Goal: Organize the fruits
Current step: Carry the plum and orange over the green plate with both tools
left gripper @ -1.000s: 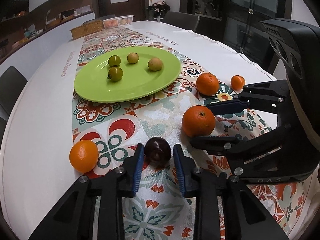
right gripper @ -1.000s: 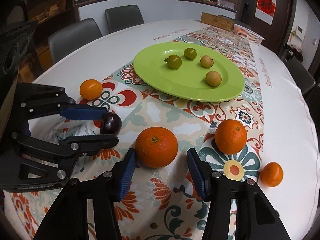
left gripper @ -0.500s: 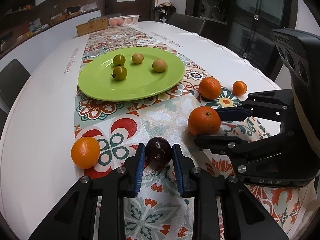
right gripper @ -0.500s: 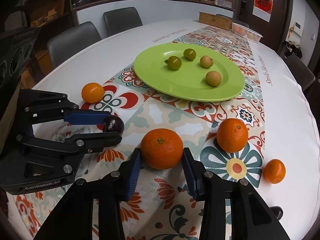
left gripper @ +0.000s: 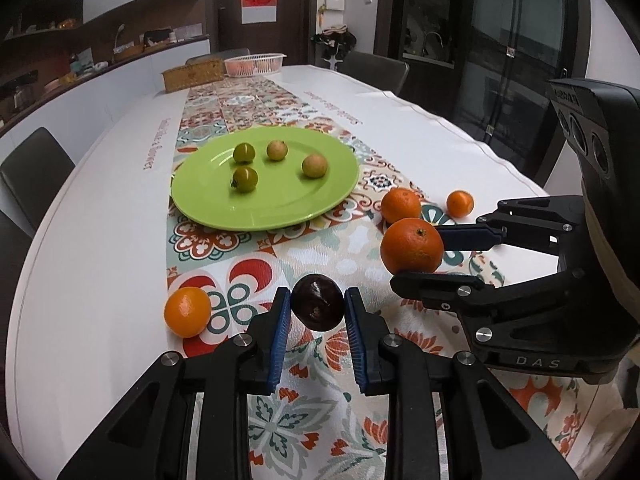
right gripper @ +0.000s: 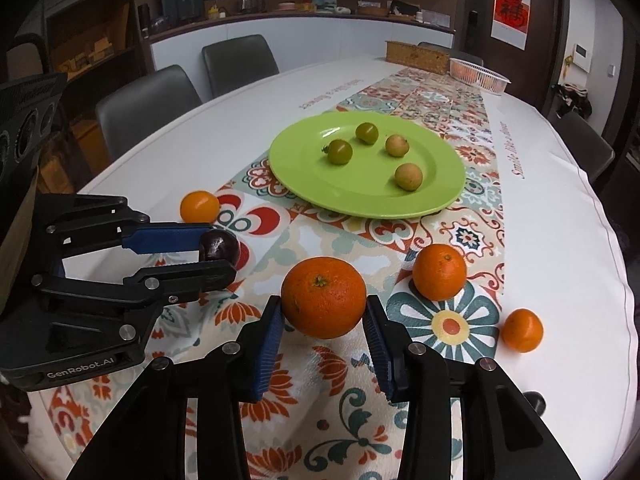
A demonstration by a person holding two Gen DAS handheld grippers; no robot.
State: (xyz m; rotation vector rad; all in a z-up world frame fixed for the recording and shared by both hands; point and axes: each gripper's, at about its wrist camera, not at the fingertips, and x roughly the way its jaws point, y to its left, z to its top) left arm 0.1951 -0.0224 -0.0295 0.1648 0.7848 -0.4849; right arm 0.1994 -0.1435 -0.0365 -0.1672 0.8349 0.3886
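Note:
My left gripper is shut on a dark purple plum and holds it above the patterned runner. My right gripper is shut on a large orange, also lifted off the cloth; it also shows in the left wrist view. A green plate lies beyond, holding two green fruits and two pale yellow ones. A small orange lies left of the plum. Another orange and a small tangerine lie to the right.
The white table carries a patterned runner down its middle. A wicker box and a pink basket stand at the far end. Grey chairs line the table's sides.
Both grippers closed on their fruit: the left on the plum, the right on the large orange. Both fruits have risen off the cloth.

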